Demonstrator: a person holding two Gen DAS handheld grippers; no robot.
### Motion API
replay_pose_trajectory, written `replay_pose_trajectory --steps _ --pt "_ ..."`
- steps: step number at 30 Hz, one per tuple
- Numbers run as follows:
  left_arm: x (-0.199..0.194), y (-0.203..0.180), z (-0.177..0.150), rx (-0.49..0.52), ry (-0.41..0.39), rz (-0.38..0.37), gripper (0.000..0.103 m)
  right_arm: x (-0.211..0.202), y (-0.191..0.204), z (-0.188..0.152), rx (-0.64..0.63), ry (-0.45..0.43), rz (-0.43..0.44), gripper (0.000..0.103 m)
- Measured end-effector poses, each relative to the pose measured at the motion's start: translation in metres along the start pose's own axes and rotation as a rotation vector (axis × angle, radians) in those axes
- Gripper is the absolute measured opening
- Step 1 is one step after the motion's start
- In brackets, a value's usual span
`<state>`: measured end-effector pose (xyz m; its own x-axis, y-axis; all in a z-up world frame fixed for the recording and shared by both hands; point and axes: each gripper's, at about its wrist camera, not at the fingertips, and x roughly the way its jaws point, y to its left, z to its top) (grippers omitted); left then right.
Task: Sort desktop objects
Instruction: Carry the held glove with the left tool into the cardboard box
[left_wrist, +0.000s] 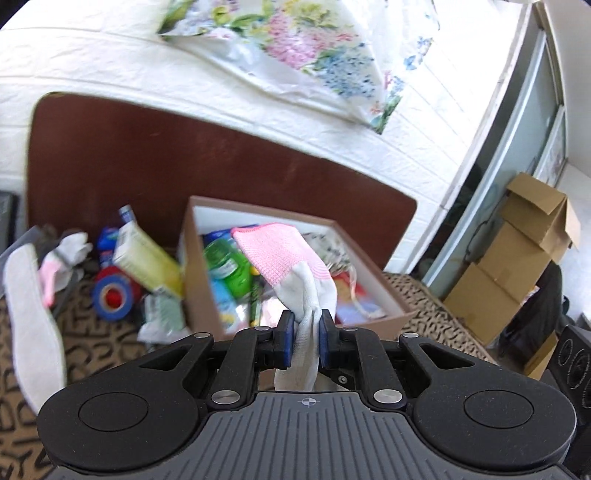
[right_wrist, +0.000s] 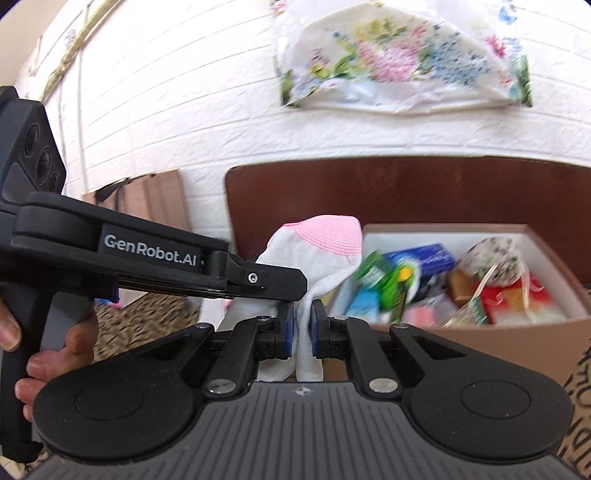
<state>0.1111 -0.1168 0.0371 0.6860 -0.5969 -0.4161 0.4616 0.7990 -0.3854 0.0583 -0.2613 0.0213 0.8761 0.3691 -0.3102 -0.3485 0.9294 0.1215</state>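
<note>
Patterned tabletop (left_wrist: 424, 295) under brown box (left_wrist: 199, 280).

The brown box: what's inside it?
The brown box holds green packets, a blue carton and a red packet. The pink-and-white glove hides part of the contents; the bottom is covered.

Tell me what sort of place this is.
Probably a lived-in room at home, not a lab. A floral cloth hangs on a white brick-pattern wall, cardboard boxes are stacked in a corner, and a box of household odds and ends sits on a patterned cover.
</note>
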Motion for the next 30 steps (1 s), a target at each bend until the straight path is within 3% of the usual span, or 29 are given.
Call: replay_pose_trajectory --steps 6,16,30 --pt "0.042 -0.009 0.02 0.001 0.01 -0.056 0.03 0.017 -0.027 0.01 0.03 -0.034 -0.066 0.011" --pt "0.11 -0.012 0.044 0.032 0.028 -0.077 0.03 0.059 -0.078 0.02 0.048 -0.043 -0.147 0.011" --pt "0.178 0.017 0.043 0.033 0.103 0.001 0.03 0.112 -0.123 0.006 0.06 0.046 -0.206 0.011"
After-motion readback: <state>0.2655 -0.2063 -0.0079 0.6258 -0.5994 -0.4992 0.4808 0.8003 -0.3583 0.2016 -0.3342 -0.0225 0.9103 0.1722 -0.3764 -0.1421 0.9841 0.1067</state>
